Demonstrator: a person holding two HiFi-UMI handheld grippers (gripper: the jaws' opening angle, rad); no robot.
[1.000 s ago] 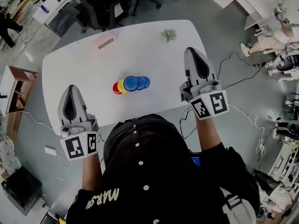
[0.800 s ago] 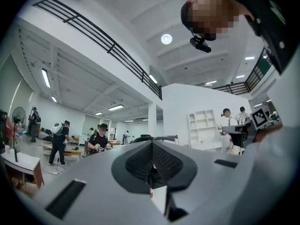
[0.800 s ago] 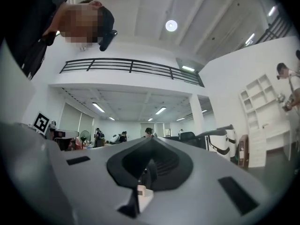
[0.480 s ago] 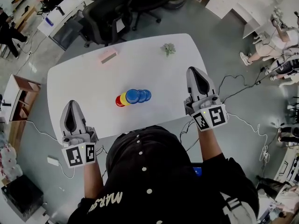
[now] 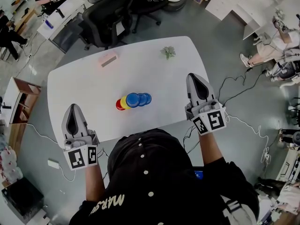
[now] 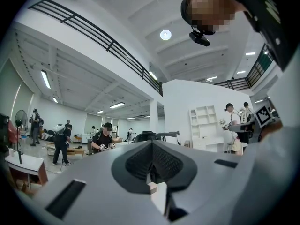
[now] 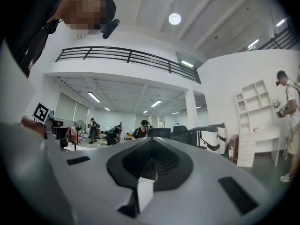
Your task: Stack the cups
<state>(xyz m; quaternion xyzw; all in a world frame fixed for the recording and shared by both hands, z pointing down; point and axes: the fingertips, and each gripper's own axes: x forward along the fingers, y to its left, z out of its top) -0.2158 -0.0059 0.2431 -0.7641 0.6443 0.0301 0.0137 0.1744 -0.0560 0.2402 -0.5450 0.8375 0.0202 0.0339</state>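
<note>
In the head view a tight row of overlapping cups lies mid-table: a red cup (image 5: pixel 119 106) at the left, then a yellow cup (image 5: pixel 124 102), then blue cups (image 5: pixel 139 99). My left gripper (image 5: pixel 72 106) hovers at the table's near left edge, well left of the cups, its jaws together and nothing in them. My right gripper (image 5: pixel 193 76) is at the table's right edge, right of the cups, also shut and empty. Both gripper views look level across the room; the left gripper (image 6: pixel 151 142) and the right gripper (image 7: pixel 152 140) show no cups.
On the white table (image 5: pixel 84 88) a pink block (image 5: pixel 108 59) lies at the far left and a small plant (image 5: pixel 168 52) at the far right. Office chairs (image 5: pixel 110 18) stand beyond it. Cables (image 5: pixel 239 86) run over the floor at the right, a wooden shelf (image 5: pixel 16 102) at the left.
My right gripper has drawn back a little toward the near edge of the table. The head camera's view has shifted. The left gripper and the cups have stayed where they were.
</note>
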